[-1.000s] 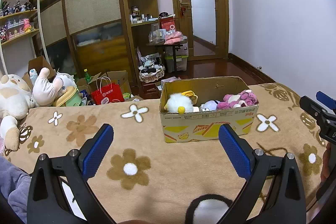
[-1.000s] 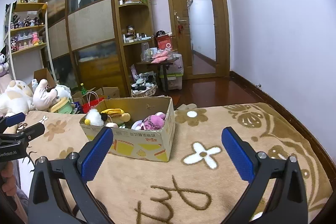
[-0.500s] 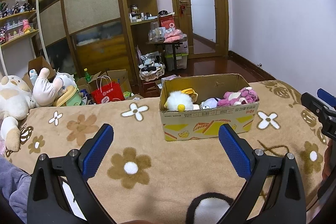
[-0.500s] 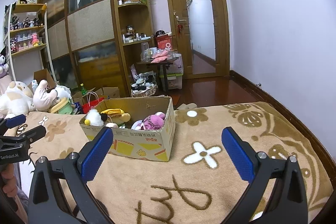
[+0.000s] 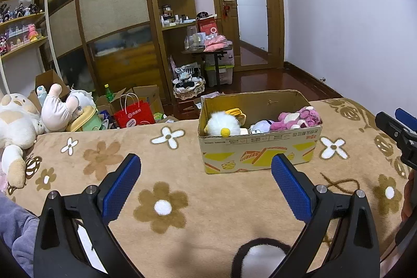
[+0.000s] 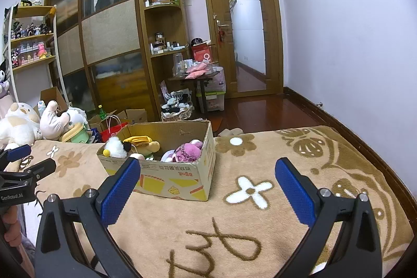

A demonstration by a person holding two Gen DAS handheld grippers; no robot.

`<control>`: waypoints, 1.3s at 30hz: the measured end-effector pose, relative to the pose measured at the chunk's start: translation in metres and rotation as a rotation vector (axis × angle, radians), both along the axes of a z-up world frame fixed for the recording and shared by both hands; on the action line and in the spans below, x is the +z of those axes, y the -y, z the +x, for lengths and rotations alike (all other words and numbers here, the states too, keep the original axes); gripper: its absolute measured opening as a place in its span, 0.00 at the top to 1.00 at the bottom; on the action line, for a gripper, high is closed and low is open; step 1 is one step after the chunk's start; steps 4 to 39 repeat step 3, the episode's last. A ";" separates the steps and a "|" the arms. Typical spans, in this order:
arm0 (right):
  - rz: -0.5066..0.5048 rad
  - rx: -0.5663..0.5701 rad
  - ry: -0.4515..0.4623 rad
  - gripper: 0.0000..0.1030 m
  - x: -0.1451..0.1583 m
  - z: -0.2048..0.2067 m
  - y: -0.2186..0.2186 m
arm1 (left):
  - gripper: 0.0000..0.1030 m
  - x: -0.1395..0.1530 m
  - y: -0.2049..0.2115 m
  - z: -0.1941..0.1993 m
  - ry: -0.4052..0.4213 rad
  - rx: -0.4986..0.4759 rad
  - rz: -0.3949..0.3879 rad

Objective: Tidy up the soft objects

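Observation:
A cardboard box (image 5: 260, 150) (image 6: 182, 177) sits on the tan flowered blanket (image 5: 182, 199), holding a white fluffy toy (image 5: 221, 124) (image 6: 114, 146), a yellow plush (image 6: 142, 142), a small pale toy (image 5: 260, 125) and a pink plush (image 5: 297, 117) (image 6: 189, 150). My left gripper (image 5: 206, 183) hovers open in front of the box, empty. My right gripper (image 6: 207, 186) is open and empty to the box's right. A black-and-white plush (image 5: 260, 259) lies just under the left gripper, partly hidden.
Large plush toys (image 5: 18, 121) (image 6: 18, 121) lie at the blanket's left end. Beyond the far edge are a red bag (image 5: 134, 113), open cartons, wooden cabinets and a small cluttered table (image 5: 206, 51). A white wall stands on the right.
Both views drifted very slightly; the box sits a touch farther from the left gripper. Nothing was picked up or released.

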State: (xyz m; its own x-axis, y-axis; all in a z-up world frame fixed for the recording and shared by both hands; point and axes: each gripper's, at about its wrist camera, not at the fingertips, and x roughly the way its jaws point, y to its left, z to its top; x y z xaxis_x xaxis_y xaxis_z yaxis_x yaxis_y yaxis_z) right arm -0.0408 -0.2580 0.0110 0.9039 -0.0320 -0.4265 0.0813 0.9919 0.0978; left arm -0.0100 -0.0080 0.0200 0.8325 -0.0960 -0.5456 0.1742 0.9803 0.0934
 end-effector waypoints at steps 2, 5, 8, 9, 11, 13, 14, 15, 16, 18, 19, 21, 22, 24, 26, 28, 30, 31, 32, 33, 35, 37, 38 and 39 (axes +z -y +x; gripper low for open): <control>0.001 0.000 0.000 0.00 0.000 0.000 0.000 | 0.04 0.000 -0.001 0.000 0.001 -0.001 0.000; 0.000 0.000 -0.001 0.00 0.000 0.000 0.000 | 0.04 0.000 0.000 0.000 0.001 -0.001 0.001; 0.000 0.000 -0.001 0.00 0.000 0.000 0.000 | 0.04 0.000 0.000 0.000 0.001 -0.001 0.001; 0.000 0.000 -0.001 0.00 0.000 0.000 0.000 | 0.04 0.000 0.000 0.000 0.001 -0.001 0.001; 0.000 0.000 -0.001 0.00 0.000 0.000 0.000 | 0.04 0.000 0.000 0.000 0.001 -0.001 0.001; 0.000 0.000 -0.001 0.00 0.000 0.000 0.000 | 0.04 0.000 0.000 0.000 0.001 -0.001 0.001; 0.000 0.000 -0.001 0.00 0.000 0.000 0.000 | 0.04 0.000 0.000 0.000 0.001 -0.001 0.001; 0.000 0.000 -0.001 0.00 0.000 0.000 0.000 | 0.04 0.000 0.000 0.000 0.001 -0.001 0.001; 0.000 0.000 -0.001 0.00 0.000 0.000 0.000 | 0.04 0.000 0.000 0.000 0.001 -0.001 0.001; 0.000 0.000 -0.001 0.00 0.000 0.000 0.000 | 0.04 0.000 0.000 0.000 0.001 -0.001 0.001; 0.000 0.000 -0.001 0.00 0.000 0.000 0.000 | 0.04 0.000 0.000 0.000 0.001 -0.001 0.001; 0.000 0.000 -0.001 0.00 0.000 0.000 0.000 | 0.04 0.000 0.000 0.000 0.001 -0.001 0.001; 0.000 0.000 -0.001 0.00 0.000 0.000 0.000 | 0.04 0.000 0.000 0.000 0.001 -0.001 0.001; 0.000 0.000 -0.001 0.00 0.000 0.000 0.000 | 0.04 0.000 0.000 0.000 0.001 -0.001 0.001; 0.000 0.000 -0.001 0.00 0.000 0.000 0.000 | 0.04 0.000 0.000 0.000 0.001 -0.001 0.001; 0.000 0.000 -0.001 0.00 0.000 0.000 0.000 | 0.04 0.000 0.000 0.000 0.001 -0.001 0.001; 0.000 0.000 -0.001 0.00 0.000 0.000 0.000 | 0.04 0.000 0.000 0.000 0.001 -0.001 0.001; 0.000 0.000 -0.001 0.00 0.000 0.000 0.000 | 0.04 0.000 0.000 0.000 0.001 -0.001 0.001; 0.000 0.000 -0.001 0.00 0.000 0.000 0.000 | 0.04 0.000 0.000 0.000 0.001 -0.001 0.001; 0.000 0.000 -0.001 0.00 0.000 0.000 0.000 | 0.04 0.000 0.000 0.000 0.001 -0.001 0.001; 0.000 0.000 -0.001 0.00 0.000 0.000 0.000 | 0.04 0.000 0.000 0.000 0.001 -0.001 0.001; 0.000 0.000 -0.001 0.00 0.000 0.000 0.000 | 0.04 0.000 0.000 0.000 0.001 -0.001 0.001; 0.000 0.000 -0.001 0.00 0.000 0.000 0.000 | 0.04 0.000 0.000 0.000 0.001 -0.001 0.001; 0.000 0.000 -0.001 0.00 0.000 0.000 0.000 | 0.04 0.000 0.000 0.000 0.001 -0.001 0.001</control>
